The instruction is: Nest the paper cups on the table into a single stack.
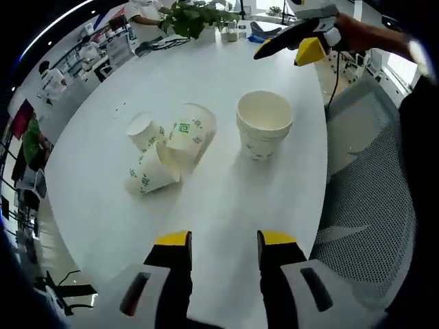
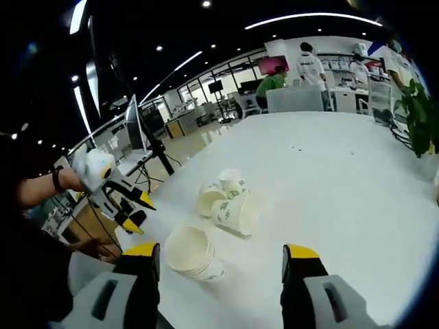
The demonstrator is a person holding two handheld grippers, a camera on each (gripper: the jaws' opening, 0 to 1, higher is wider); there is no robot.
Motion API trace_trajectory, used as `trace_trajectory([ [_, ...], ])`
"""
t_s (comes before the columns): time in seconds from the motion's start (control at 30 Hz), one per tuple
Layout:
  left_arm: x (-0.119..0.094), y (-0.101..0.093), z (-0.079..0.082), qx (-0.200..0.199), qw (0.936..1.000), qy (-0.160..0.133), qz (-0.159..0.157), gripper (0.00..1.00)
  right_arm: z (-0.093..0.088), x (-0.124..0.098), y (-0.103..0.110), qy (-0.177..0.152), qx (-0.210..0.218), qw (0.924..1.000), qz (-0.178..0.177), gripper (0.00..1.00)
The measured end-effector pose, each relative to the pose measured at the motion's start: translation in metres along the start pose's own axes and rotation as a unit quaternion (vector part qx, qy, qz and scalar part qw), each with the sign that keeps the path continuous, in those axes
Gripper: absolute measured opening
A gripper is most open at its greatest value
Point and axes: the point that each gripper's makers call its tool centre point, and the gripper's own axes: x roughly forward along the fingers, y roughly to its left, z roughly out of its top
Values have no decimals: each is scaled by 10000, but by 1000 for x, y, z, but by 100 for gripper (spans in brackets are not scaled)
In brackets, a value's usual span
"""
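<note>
A stack of nested paper cups stands upright (image 1: pixel 264 123) (image 2: pixel 192 253) on the white table (image 1: pixel 226 199). To its left three single cups with green print lie on their sides, touching each other: one (image 1: pixel 144 130), one (image 1: pixel 188 131) and one (image 1: pixel 152 171); the same cluster (image 2: pixel 230 202) lies beyond the stack in the right gripper view. My left gripper (image 1: pixel 225 240) hovers open over the near table edge, short of the cups, nothing between its jaws. My right gripper (image 2: pixel 221 252) is open too, held high behind the stack. Each gripper appears in the other's view, the right (image 1: pixel 302 42), the left (image 2: pixel 127 205).
A grey mesh chair (image 1: pixel 370 178) stands at the table's right side. A potted plant (image 1: pixel 195 15) (image 2: pixel 418 110) and small items sit at the far end. Office desks, a chair (image 2: pixel 295 99) and people are in the background.
</note>
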Motion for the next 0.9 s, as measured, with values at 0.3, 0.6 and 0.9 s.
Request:
trace_trajectory([
  [0.3, -12, -8, 20, -664, 9940, -863, 26, 41, 13, 37, -15, 125, 64, 9997, 220, 71],
  [0.6, -32, -15, 29, -937, 9856, -1397, 186, 46, 11, 80, -21, 342, 404, 9966, 639, 68],
  [0.9, -54, -17, 43, -1184, 9694, -2112, 400, 50, 10, 118, -32, 434, 838, 9915, 894, 66],
])
